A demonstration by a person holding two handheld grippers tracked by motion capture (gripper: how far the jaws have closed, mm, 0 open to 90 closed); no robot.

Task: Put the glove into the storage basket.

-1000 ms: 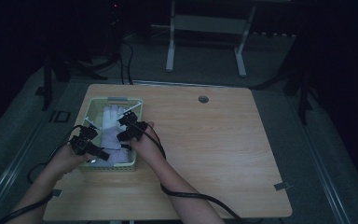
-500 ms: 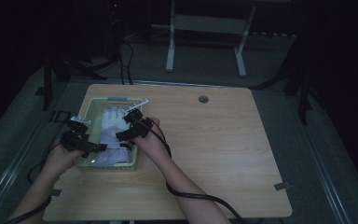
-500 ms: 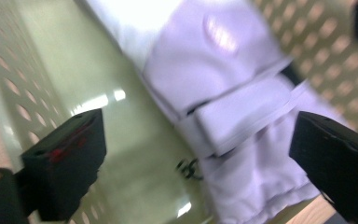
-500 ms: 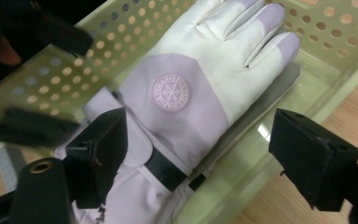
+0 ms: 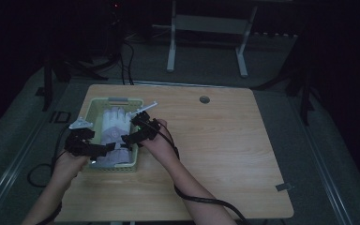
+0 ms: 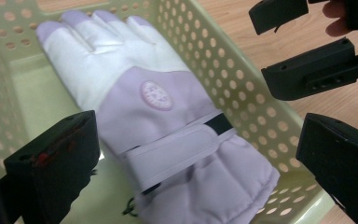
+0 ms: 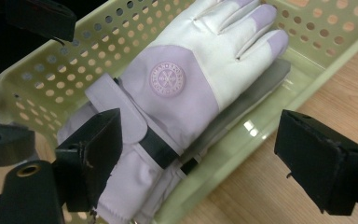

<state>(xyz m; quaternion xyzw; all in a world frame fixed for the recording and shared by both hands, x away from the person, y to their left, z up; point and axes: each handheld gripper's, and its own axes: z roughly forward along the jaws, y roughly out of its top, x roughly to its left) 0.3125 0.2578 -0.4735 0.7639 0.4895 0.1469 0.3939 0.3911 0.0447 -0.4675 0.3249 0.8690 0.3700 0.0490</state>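
Lying flat in the pale green basket (image 5: 136,157) at the table's left, the lilac-and-white glove (image 6: 168,121) appears already delivered, since the left gripper (image 5: 104,149) and right gripper (image 5: 127,139), whose jaws have just been opening, are spread wide with nothing gripped.

high view: fixed above the person's side, facing forward and down, far enough to take in the whole table (image 5: 225,154) and the floor beyond. left gripper view: rides the left hand-held gripper (image 6: 200,154), looking along its jaws, close over the basket (image 6: 261,121) and glove (image 6: 168,121). right gripper view: rides the right hand-held gripper (image 7: 200,163), equally close, from the opposite side. shared by all three: basket, glove, table edge.
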